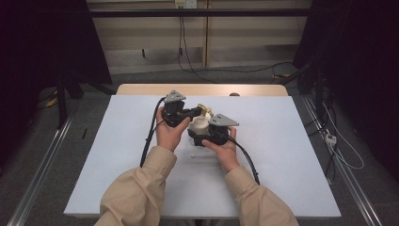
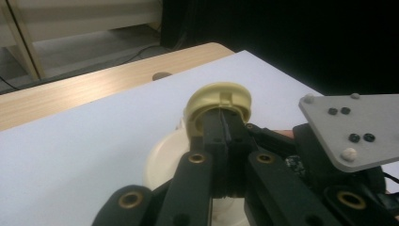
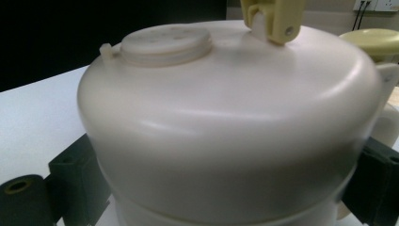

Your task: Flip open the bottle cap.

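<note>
Right gripper (image 1: 203, 133): jaws spread wide around the jug (image 3: 226, 136), one black pad on each flank, low on the body. They appear to press the walls, so I read it as clamped on the jug. The jug sits directly ahead of this gripper, its cream shoulder close against the camera, on the white table (image 1: 282, 155).

Left gripper (image 2: 226, 136): jaws together, pads pinched on the cap (image 2: 219, 101), a yellowish flip piece. The cap stands just beyond the fingertips, tilted up above the jug top. In the high view the left gripper (image 1: 195, 112) reaches in from the left over the jug (image 1: 200, 123).

On the jug top, past the right jaws: a round spout (image 3: 164, 43) with small holes, uncovered, and a yellow hinge (image 3: 275, 19) behind it. Farther off, the cap (image 3: 374, 43) shows at the right edge.

Handling, by judgement:
- Moulded plastic, stiff, likely light; whether it holds anything I cannot tell.
- Walls smooth and glossy, so slippery under pads; a low, wide grip on the flanks suits it.
- Cap thin and on a small hinge, the weak point. Take it by the rim edge and swing it along the hinge arc, no twisting.

Beyond: wooden table edge, floor, dark curtains.
</note>
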Motion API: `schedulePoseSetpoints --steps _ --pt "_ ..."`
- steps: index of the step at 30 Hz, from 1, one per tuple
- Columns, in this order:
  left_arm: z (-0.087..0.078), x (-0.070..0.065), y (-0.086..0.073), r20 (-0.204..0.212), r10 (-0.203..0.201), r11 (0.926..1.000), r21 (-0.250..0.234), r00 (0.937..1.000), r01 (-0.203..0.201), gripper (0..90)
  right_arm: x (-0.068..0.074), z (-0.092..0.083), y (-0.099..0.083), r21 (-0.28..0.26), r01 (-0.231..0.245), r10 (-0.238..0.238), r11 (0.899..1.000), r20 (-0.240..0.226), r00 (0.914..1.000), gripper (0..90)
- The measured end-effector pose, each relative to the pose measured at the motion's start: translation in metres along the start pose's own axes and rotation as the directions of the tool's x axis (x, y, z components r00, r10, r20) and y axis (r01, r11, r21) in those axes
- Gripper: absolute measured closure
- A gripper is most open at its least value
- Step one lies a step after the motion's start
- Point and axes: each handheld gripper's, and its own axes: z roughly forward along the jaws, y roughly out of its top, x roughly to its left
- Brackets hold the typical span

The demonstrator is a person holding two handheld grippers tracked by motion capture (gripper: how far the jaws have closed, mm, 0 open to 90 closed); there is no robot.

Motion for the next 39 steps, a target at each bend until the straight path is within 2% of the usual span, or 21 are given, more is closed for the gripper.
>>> schedulePoseSetpoints --steps 19,25,29,32,35,36,39 --pt "0.009 0.001 0.0 0.01 -0.005 1.0 0.001 0.9999 0.005 90.0 0.0 0.0 0.0 0.003 0.005 -0.005 1.0 0.001 1.0 6.3" --pt "0.006 0.002 0.0 0.012 -0.006 1.0 -0.001 0.9999 0.006 88.1 0.0 0.0 0.001 0.007 0.004 -0.004 1.0 0.002 1.0 6.1" --pt "0.0 0.003 -0.001 0.011 -0.009 0.9998 -0.016 0.9999 0.009 79.8 0.0 -0.002 0.002 0.015 0.001 -0.001 1.0 0.0 1.0 5.5" --pt "-0.004 0.004 -0.003 0.014 -0.013 0.9998 -0.014 0.9998 0.014 68.9 0.0 -0.004 0.003 0.023 0.0 0.0 1.0 0.003 1.0 4.6" --pt "-0.008 0.005 -0.007 0.024 -0.016 0.9997 -0.02 0.9996 0.016 55.0 -0.001 -0.006 0.004 0.03 -0.029 0.029 0.999 0.0 0.9996 4.2" --pt "-0.01 0.006 -0.009 0.025 -0.026 0.9992 -0.028 0.9994 0.027 50.6 -0.001 -0.007 0.004 0.034 -0.027 0.026 0.999 0.002 0.9996 4.2" --pt "-0.016 0.006 -0.014 0.044 -0.008 0.9994 -0.034 0.999 0.01 42.2 0.0 -0.009 0.006 0.057 -0.012 0.012 0.998 0.0 0.9999 3.1"
